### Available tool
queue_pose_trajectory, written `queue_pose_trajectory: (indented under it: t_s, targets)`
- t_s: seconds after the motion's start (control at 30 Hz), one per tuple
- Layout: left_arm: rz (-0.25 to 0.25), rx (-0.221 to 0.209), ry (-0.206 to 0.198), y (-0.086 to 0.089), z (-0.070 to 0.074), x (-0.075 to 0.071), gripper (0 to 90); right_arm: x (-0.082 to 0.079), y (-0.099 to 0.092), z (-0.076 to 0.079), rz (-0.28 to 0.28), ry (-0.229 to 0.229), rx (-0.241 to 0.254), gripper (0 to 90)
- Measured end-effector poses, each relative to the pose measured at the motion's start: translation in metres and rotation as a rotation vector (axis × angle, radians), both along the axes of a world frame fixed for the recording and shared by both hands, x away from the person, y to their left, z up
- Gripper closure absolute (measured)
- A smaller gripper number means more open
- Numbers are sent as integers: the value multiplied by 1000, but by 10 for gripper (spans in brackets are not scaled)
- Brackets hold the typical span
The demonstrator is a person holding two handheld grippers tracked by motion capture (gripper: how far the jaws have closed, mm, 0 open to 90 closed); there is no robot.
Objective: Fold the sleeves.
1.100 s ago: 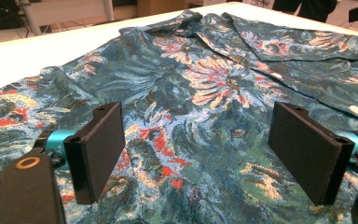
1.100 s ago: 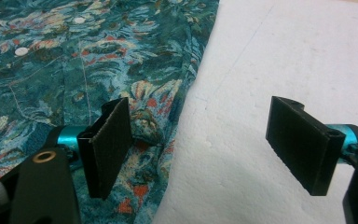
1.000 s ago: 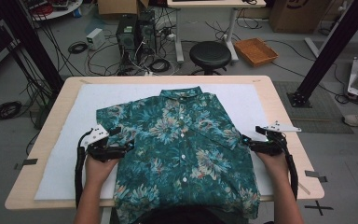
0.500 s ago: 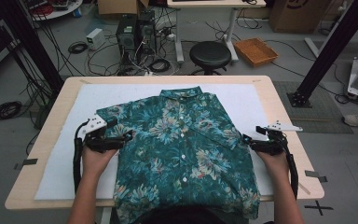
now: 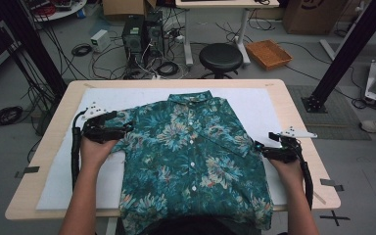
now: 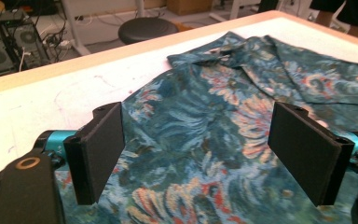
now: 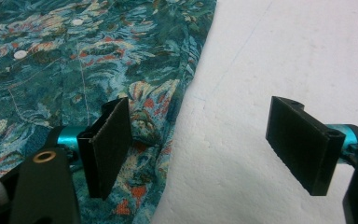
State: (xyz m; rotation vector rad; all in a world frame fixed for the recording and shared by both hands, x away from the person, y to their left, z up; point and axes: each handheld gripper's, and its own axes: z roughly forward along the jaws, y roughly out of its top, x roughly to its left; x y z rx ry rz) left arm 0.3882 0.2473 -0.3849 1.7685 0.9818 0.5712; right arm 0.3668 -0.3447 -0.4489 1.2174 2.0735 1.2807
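High view: both grippers, left [image 5: 120, 128] and right [image 5: 260, 148], jaws wide, flank the floral shirt [image 5: 191, 156].

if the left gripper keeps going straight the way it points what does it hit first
Most likely the floral shirt: the open left gripper points low along the cloth, which lies between and ahead of its jaws, toward the collar. How high it rides above the cloth is unclear.
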Motion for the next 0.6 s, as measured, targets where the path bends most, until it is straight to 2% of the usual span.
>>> queue_pose_trajectory:
  t_s: [0.07, 0.17, 0.27, 0.3, 0.4, 0.6]
  targets:
    - [15, -6, 0, 1, -1, 7, 188, 0, 0, 0, 1, 2, 7, 226]
    - [38, 9, 31, 2, 1, 19, 188, -1, 0, 0, 1, -2, 3, 225]
    - [51, 5, 32, 6, 2, 26, 188, -2, 1, 0, 4, -11, -12, 225]
    - [54, -11, 44, 10, 0, 28, 188, -1, 2, 0, 4, -12, -14, 225]
    - [72, -5, 80, 16, -8, 34, 188, -1, 1, 0, 0, -3, -6, 225]
    - [87, 42, 128, 23, -19, 40, 188, -1, 2, 0, -7, -3, -13, 225]
